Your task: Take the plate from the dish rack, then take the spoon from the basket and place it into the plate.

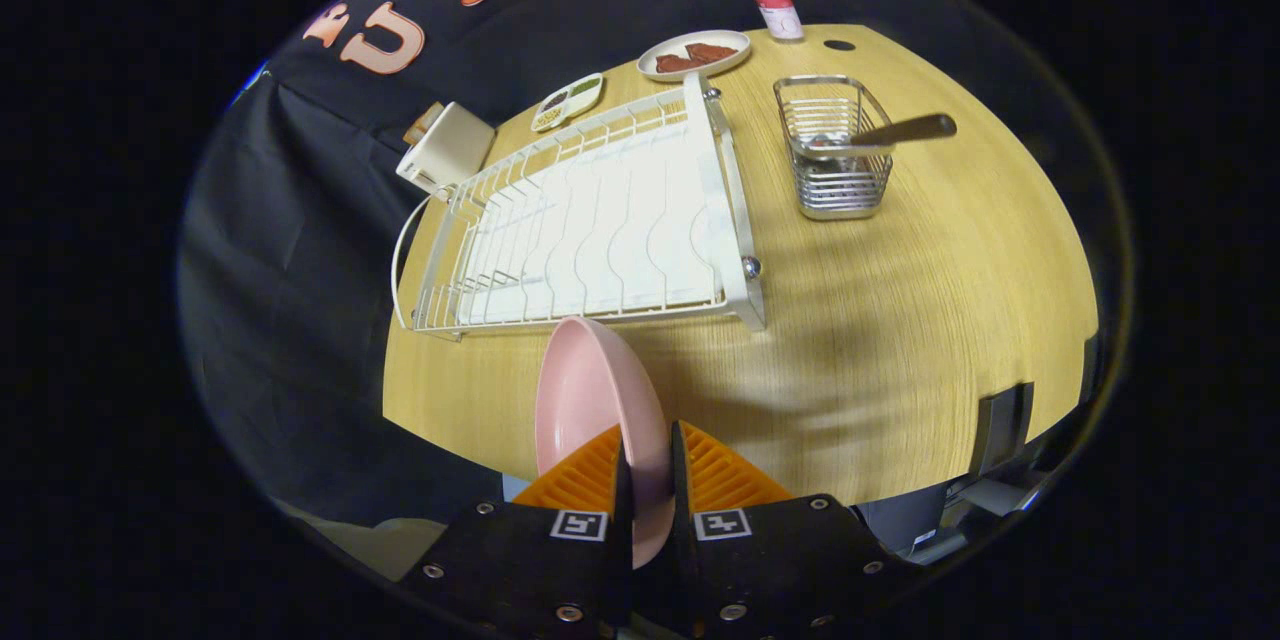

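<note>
A light wood-grain table (900,320) with a rounded edge fills the booth, backed at 9 to 12 o'clock by the black cloth wall (280,250); a small dark hole (839,45) marks the tabletop near its far edge at 1 o'clock. The gripper (650,460) is clamped on the pink plate (590,400), both fingers pressing its rim, one on either side, so the plate stands on edge between them, lifted over the table's near edge and just short of the white dish rack (600,220). The rack, its wire slots bare over a white drip tray, lies straight ahead at 12 o'clock, well apart from the fingers. At 1 o'clock beyond it stands the wire basket (835,165), with the spoon (880,135) resting across its rim, dark handle pointing out toward 3 o'clock. Farther back at 12 o'clock sits a pale dish of brown food (695,54), with a small white bottle (777,8) just to its right at the table's far edge. At 11 o'clock a small divided tray (566,102) lies beside the rack's far corner, and a white box (447,152) sits at the table's left rim, touching the cloth. The path between plate and basket lies over open tabletop.
</note>
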{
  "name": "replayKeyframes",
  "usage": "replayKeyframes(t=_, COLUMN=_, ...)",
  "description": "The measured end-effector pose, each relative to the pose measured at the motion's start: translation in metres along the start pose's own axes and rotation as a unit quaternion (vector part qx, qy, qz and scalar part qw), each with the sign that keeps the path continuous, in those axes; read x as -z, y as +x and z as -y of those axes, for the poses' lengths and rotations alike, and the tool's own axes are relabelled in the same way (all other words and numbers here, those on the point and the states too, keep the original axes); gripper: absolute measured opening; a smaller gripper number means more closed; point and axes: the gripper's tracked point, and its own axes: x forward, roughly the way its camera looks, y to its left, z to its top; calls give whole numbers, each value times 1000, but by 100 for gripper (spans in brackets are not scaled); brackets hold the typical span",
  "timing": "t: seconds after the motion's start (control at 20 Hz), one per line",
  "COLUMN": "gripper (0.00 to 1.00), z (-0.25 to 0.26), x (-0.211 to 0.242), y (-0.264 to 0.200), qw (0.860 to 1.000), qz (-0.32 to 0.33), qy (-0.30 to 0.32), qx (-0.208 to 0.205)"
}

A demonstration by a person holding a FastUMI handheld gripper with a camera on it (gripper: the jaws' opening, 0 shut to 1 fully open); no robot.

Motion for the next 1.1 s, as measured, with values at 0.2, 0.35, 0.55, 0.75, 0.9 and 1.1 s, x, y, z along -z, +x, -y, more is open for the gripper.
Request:
replayKeyframes(t=0.2, gripper=15, z=25, x=13, y=32, qw=997, qz=-10, qy=79, qx=6)
replayKeyframes(t=0.35, gripper=23, z=35, x=7, y=38, qw=996, qz=10, qy=89, qx=21)
replayKeyframes(t=0.55, gripper=49, z=40, x=-25, y=28, qw=994, qz=57, qy=83, qx=32)
replayKeyframes(t=0.75, gripper=68, z=58, x=-61, y=6, qw=988, qz=122, qy=68, qx=72)
replayKeyframes(t=0.9, gripper=77, z=66, x=-84, y=-11, qw=980, qz=166, qy=60, qx=93)
replayKeyframes(t=1.1, gripper=77, z=72, x=-113, y=-23, qw=965, qz=233, qy=55, qx=108)
